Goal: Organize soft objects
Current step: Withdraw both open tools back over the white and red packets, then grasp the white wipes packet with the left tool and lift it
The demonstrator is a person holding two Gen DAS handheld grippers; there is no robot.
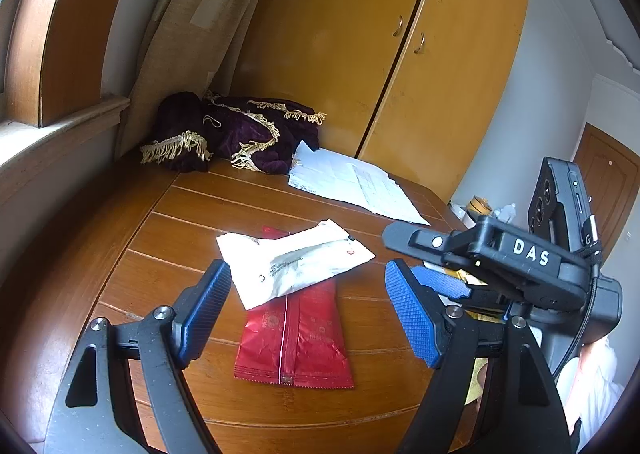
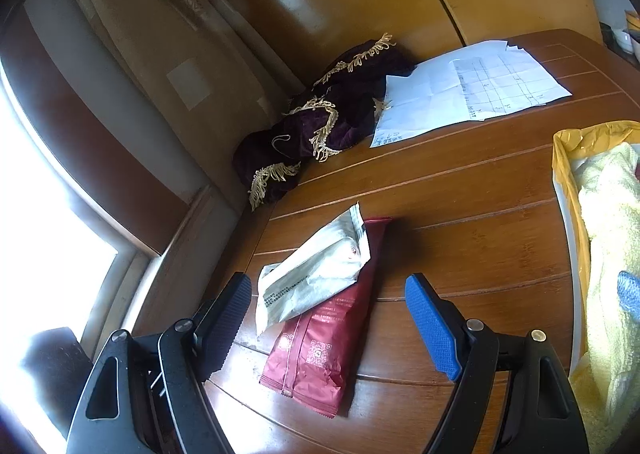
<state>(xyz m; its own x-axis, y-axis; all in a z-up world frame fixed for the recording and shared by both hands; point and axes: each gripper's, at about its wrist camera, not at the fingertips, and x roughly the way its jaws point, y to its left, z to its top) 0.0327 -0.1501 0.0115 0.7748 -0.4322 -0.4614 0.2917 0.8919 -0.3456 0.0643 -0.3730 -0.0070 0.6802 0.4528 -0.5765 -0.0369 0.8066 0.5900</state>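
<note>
Both grippers hang spread and empty over the worktop. Between the left gripper fingers lies a red pouch with a white pouch overlapping its far end; the right gripper frames the same pair.

Counter glossy grooved wood. Red pouch crinkled glossy foil, white pouch matt. Purple cloth velvety, at 11 o'clock. Fingers blue, knurled texture. Towel fluffy.
</note>
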